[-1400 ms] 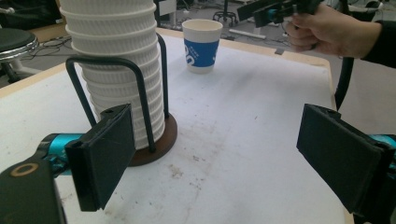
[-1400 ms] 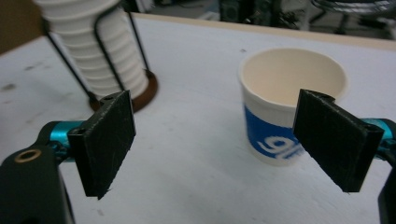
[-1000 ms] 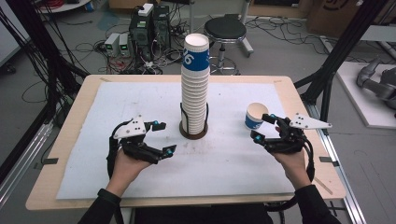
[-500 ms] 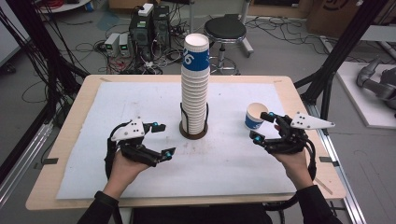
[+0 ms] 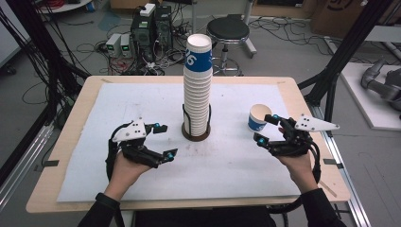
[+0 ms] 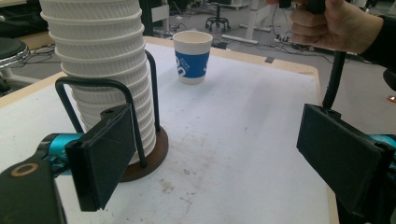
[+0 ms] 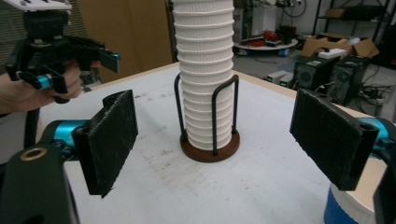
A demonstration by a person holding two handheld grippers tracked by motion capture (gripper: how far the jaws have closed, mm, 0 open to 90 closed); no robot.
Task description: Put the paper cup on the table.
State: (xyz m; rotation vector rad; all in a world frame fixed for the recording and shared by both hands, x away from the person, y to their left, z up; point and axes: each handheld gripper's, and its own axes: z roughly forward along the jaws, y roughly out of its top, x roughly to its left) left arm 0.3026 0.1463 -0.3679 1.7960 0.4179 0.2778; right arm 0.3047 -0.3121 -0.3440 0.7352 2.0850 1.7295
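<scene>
A tall stack of white ribbed paper cups [image 5: 196, 90], the top one with a blue band, stands in a black wire holder on a round brown base [image 5: 196, 136] at mid-table. A single white-and-blue cup [image 5: 258, 118] stands upright to its right. My right gripper [image 5: 264, 128] is open beside that cup. Its jaws have narrowed slightly within the last second, with nothing between them. In the right gripper view the cup's rim [image 7: 343, 210] lies outside the jaws, and the stack [image 7: 205, 70] is ahead. My left gripper [image 5: 163, 140] hangs open left of the holder, empty.
A white mat [image 5: 118, 104] covers the wooden table [image 5: 75, 109]. The left gripper view [image 6: 215, 158] shows the stack [image 6: 102, 70] close on the left, the single cup [image 6: 192, 56] farther off, and the other hand [image 6: 336, 23]. A stool [image 5: 228, 30] and computers stand behind the table.
Hardly anything: the right hand has shifted a trifle beside the single cup. The left hand, the stack and the cup stand as before.
</scene>
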